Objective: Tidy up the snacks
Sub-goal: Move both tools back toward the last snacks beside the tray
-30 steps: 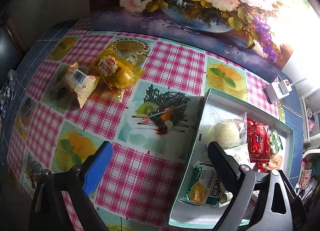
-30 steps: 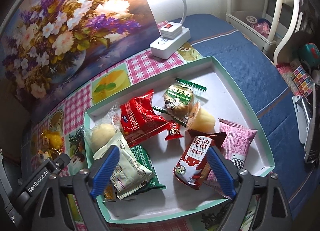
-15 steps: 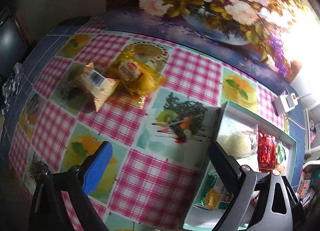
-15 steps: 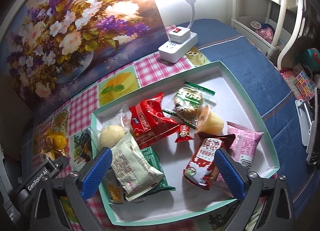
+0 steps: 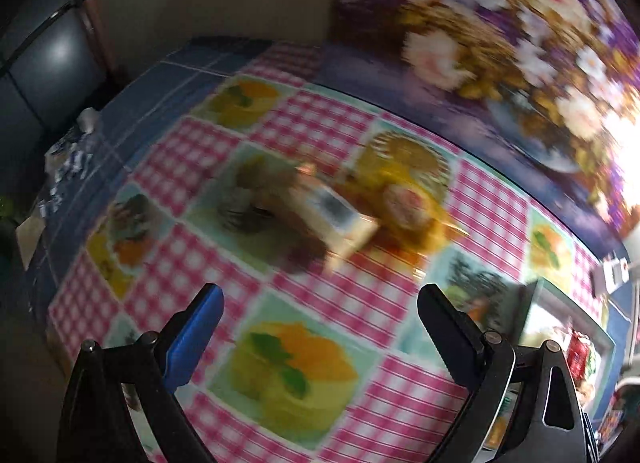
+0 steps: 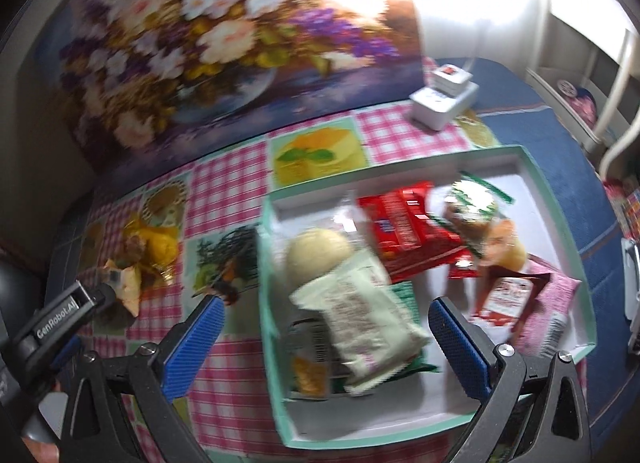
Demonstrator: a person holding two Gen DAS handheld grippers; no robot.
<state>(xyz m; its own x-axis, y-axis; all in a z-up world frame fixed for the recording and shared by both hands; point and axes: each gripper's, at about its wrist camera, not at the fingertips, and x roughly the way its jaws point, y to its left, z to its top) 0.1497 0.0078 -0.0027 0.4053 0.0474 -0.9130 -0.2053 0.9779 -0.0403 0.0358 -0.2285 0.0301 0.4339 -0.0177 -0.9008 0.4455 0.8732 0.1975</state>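
Observation:
Two loose snacks lie on the checked tablecloth: a pale wrapped pack with a barcode point(image 5: 332, 219) and a yellow wrapped cake point(image 5: 404, 203), both blurred. My left gripper point(image 5: 320, 315) is open and empty, a short way in front of them. The mint-edged white tray point(image 6: 276, 343) holds several snacks: a round bun point(image 6: 316, 251), a cream packet point(image 6: 368, 323), a red packet point(image 6: 404, 223) and a pink one point(image 6: 548, 315). My right gripper point(image 6: 328, 335) hangs open and empty above the tray's near left part. The left gripper's body point(image 6: 60, 319) shows at the right wrist view's left edge.
A flower painting point(image 6: 224, 43) stands along the back of the table. A white power strip with a lamp stem point(image 6: 444, 99) sits behind the tray. The tray's corner point(image 5: 560, 315) is at the right in the left wrist view. White furniture point(image 6: 600, 63) stands at the right.
My left gripper has swung left, away from the tray and toward the two loose snacks. My right gripper has shifted left over the tray. Both stay open.

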